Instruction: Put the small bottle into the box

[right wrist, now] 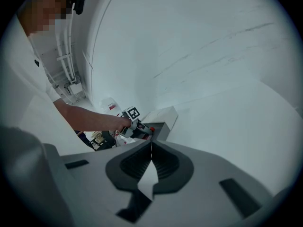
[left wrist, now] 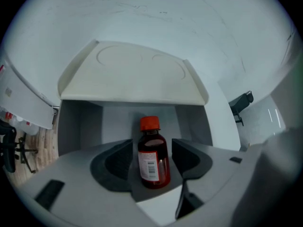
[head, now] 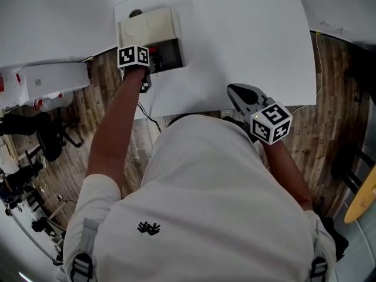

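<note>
RISK: box (left wrist: 132, 74) is tight, so pulling the left claw (left wrist: 151, 146) out crooked could clip and tip the bottle (left wrist: 153, 157) | BOTTLE: inside box, upright, cap at 12, between spread jaws at 9 and 3, neither pressing | RIGHT: claw (right wrist: 151, 145) pressed together, empty, at 5 of box

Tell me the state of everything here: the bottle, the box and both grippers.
Box: open, lid raised.
Bottle: upright inside the box, cap on.
Left gripper: open, jaws either side of the bottle, not pressing it.
Right gripper: shut, empty.
</note>
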`<state>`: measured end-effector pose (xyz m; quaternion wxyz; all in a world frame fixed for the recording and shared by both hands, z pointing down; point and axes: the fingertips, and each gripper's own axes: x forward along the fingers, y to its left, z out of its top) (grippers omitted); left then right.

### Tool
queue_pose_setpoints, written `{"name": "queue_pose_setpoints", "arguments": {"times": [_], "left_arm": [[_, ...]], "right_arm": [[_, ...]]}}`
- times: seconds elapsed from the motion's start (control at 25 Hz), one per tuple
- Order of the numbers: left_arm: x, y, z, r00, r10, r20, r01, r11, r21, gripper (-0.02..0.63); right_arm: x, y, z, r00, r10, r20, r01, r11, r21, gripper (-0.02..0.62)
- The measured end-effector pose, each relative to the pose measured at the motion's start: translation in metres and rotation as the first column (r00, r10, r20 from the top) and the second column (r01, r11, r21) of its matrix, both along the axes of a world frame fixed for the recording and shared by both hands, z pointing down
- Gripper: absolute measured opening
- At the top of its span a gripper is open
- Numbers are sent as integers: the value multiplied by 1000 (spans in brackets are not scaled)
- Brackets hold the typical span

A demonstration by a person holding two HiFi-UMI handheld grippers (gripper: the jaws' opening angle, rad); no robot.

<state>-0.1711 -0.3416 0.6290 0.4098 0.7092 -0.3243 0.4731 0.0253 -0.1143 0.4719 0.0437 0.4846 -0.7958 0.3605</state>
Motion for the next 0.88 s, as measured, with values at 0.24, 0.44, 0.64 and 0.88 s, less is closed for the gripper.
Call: {"name": "queue_pose_setpoints", "arguments": {"times": [0.24, 0.44, 0.64, 0.88], "left_arm": [[0, 0, -7, 1000, -10, -22, 10, 1000, 29, 265], [-3, 1, -13, 999, -27, -40, 29, 998, 57, 265], [-4, 4, -21, 997, -46, -61, 51, 995, 89, 265], [-2, 8, -37, 994, -40, -104, 57, 986, 159, 264]], "right_arm": [[0, -6, 0, 999, -36, -2, 36, 999, 7, 6], [-1, -9, 2, 998, -70, -7, 70, 997, 14, 6], [0, -12, 2, 995, -104, -13, 104, 994, 25, 6], [-1, -12, 2, 987, -156, -32, 157, 987, 34, 6]]}}
